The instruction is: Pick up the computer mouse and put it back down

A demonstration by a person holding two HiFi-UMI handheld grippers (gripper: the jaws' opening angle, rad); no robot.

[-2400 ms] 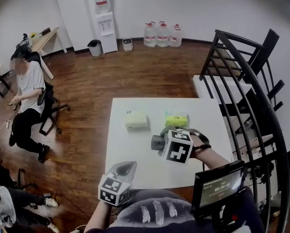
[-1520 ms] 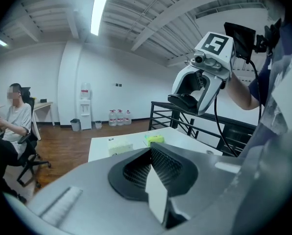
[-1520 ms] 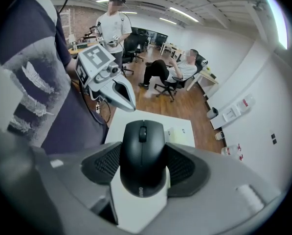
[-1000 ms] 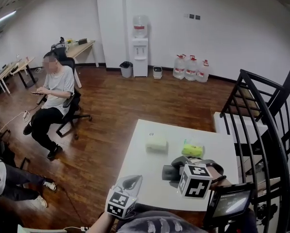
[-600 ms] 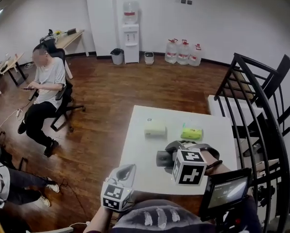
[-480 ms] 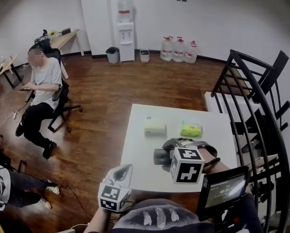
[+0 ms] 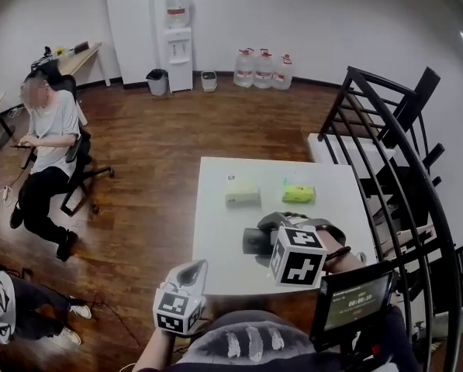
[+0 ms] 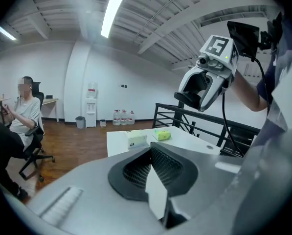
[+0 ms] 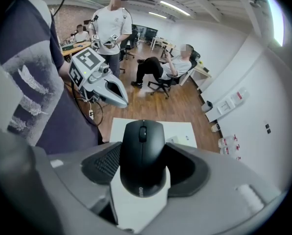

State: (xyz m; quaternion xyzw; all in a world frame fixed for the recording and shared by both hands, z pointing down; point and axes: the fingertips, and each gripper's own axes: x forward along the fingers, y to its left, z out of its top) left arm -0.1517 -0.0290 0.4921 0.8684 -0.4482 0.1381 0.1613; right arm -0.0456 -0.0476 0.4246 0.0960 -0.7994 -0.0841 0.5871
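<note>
My left gripper (image 7: 191, 273), low left just off the bench (image 7: 215, 242) edge, has its fingers pressed together on nothing, while my right gripper (image 9: 142, 148) pinches the computer mouse (image 9: 142, 168) by its sides over bare bench, long axis along the fingers, white pack (image 7: 242, 191) and green pack (image 7: 298, 194) well beyond.

White square table (image 7: 215, 231) on the brown wooden floor (image 7: 177, 138). On top, a pale cream rectangular box (image 7: 242, 191), with a yellow-green soft packet (image 7: 298, 194) nearby.
</note>
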